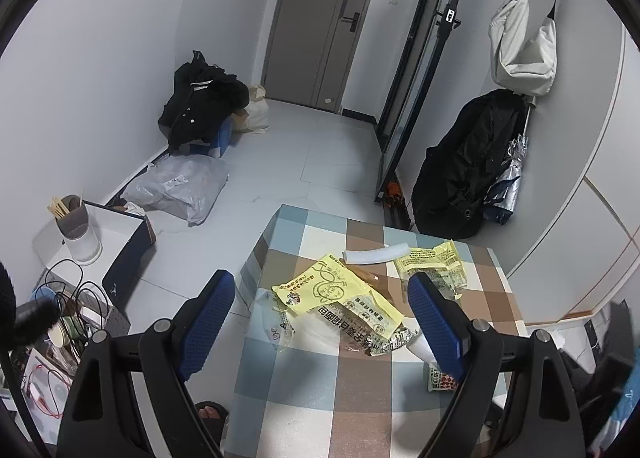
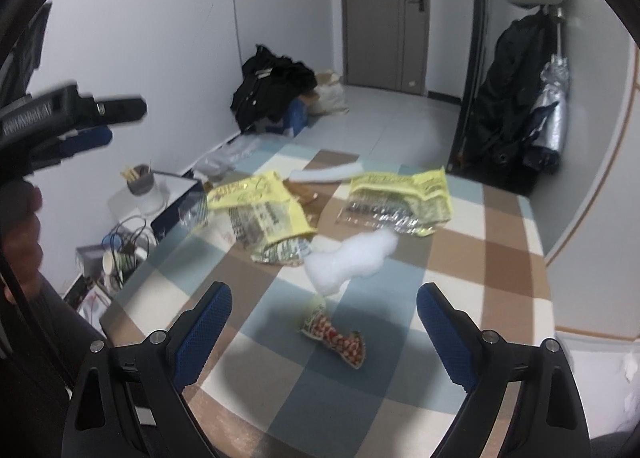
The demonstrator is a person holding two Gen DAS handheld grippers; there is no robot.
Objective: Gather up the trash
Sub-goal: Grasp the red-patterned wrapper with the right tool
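Observation:
Trash lies on a checked table [image 1: 360, 398]. In the left wrist view, a large yellow wrapper [image 1: 340, 302], a second yellow wrapper [image 1: 436, 262] and a white curved strip [image 1: 376, 255] lie ahead. My left gripper [image 1: 320, 314] is open above the large wrapper. In the right wrist view my right gripper [image 2: 324, 318] is open over a small red-patterned wrapper [image 2: 336, 338]. A white crumpled tissue [image 2: 352, 258] lies just beyond it. Both yellow wrappers [image 2: 264, 210] [image 2: 400, 198] lie farther back. The left gripper [image 2: 72, 122] shows at the left edge.
A white cabinet [image 1: 112, 234] with a cup of chopsticks [image 1: 76, 226] stands left of the table. Cables and cups [image 1: 68, 318] lie below it. A plastic bag [image 1: 180, 186] and black clothes [image 1: 204, 102] sit on the floor. A black coat [image 1: 472, 162] hangs at right.

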